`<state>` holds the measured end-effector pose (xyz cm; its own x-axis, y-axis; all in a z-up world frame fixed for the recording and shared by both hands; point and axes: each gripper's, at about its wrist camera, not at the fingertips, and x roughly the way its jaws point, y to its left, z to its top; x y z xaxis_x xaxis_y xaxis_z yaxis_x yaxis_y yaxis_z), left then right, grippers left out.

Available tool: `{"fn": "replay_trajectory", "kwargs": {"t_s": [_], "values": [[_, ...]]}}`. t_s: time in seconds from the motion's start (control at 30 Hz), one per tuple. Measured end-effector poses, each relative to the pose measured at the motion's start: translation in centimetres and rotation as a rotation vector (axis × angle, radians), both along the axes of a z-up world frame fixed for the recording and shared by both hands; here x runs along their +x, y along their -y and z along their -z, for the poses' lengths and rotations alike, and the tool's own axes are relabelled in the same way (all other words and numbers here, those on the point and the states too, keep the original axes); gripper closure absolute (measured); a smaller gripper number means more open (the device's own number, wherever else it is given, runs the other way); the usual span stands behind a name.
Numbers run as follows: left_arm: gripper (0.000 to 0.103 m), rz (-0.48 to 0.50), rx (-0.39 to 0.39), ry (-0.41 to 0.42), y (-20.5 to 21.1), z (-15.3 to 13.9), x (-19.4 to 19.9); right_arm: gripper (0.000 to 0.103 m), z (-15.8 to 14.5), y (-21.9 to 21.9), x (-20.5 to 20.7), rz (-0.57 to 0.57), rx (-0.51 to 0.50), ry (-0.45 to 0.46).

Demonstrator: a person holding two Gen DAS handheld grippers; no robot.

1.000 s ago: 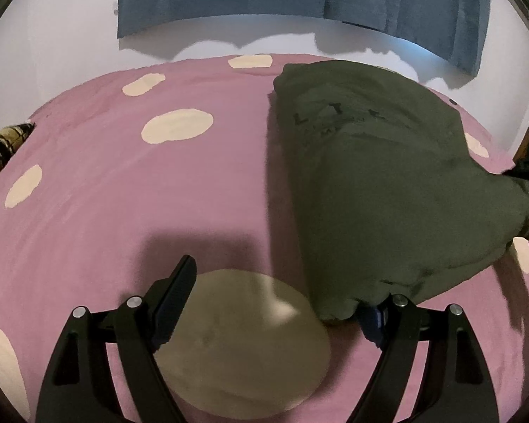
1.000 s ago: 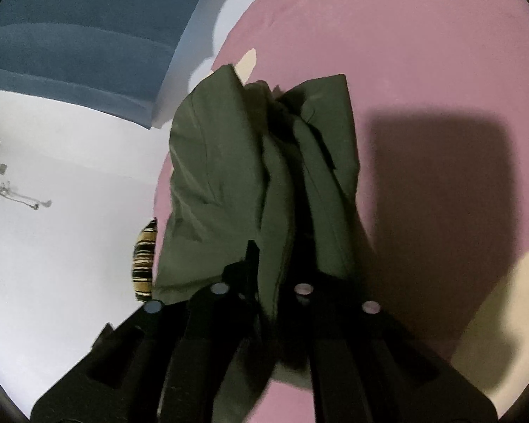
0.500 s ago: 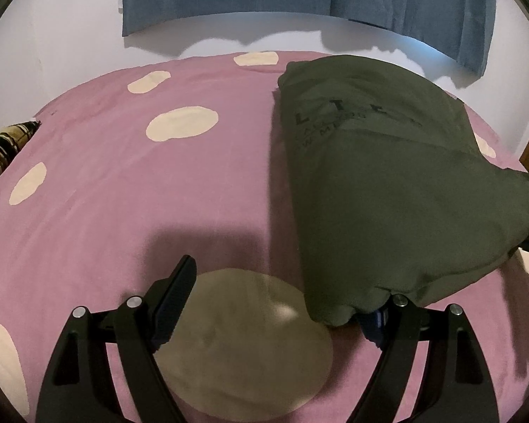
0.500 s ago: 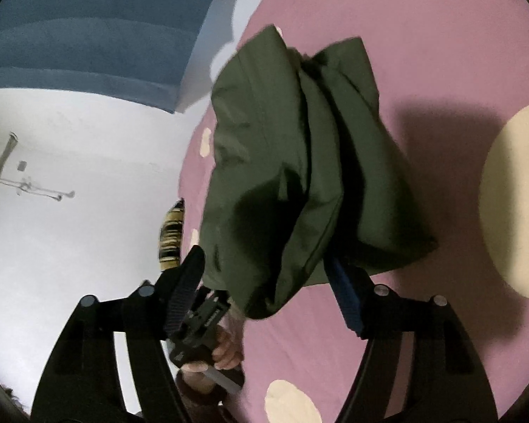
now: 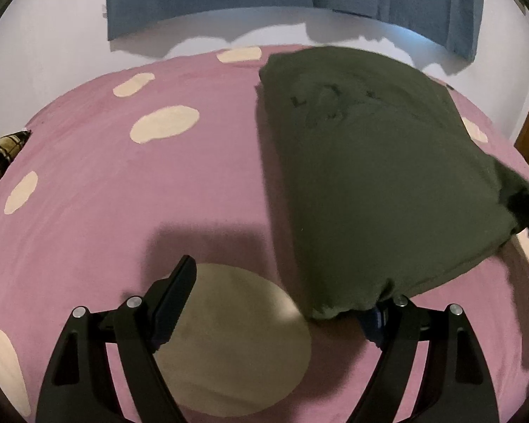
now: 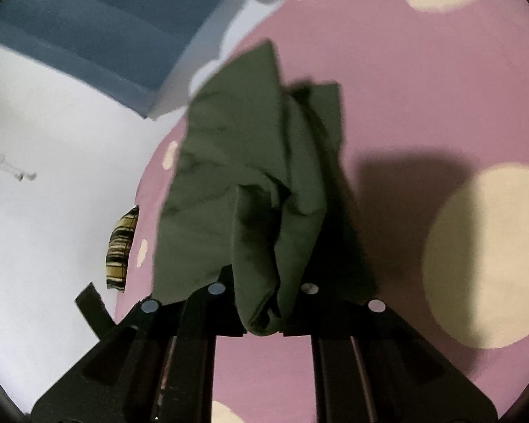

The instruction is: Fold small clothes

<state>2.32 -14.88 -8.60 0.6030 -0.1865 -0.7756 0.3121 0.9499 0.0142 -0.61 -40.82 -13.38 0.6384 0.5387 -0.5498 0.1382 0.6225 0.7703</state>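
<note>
Now the right gripper has clamped the shirt corner again; the left gripper stays wide, so only 1 side lifts.

Dark print on the olive garment, chest area, left wrist view: one letter "L" legible; remaining characters blurred, creased, unreadable. Right wrist view: garment bunched, print hidden. Nothing else lettered.

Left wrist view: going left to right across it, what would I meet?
Striped cloth → pink spotted bedcover → left gripper, open → folded dark green garment → right gripper, at the garment's far corner.
</note>
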Motion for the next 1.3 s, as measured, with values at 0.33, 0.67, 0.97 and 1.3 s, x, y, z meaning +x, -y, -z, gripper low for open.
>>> {"fn": "replay_trajectory", "kwargs": {"t_s": [0.33,0.67,0.97,1.3], "values": [[0.018,-0.010,-0.034,-0.052,-0.1,0.7,0.5,0.094,4.0,0.3,0.4,0.006,0.092,-0.005],[0.018,-0.012,-0.066,-0.073,-0.6,0.9,0.8,0.092,4.0,-0.4,0.1,0.030,0.142,0.006],[0.018,-0.002,-0.077,-0.078,-0.8,0.9,0.9,0.086,3.8,-1.2,-0.3,0.038,0.155,0.009],[0.018,0.141,-0.143,-0.110,-3.4,-0.2,-1.4,0.066,1.8,0.5,-2.9,0.008,0.079,0.003]]}}
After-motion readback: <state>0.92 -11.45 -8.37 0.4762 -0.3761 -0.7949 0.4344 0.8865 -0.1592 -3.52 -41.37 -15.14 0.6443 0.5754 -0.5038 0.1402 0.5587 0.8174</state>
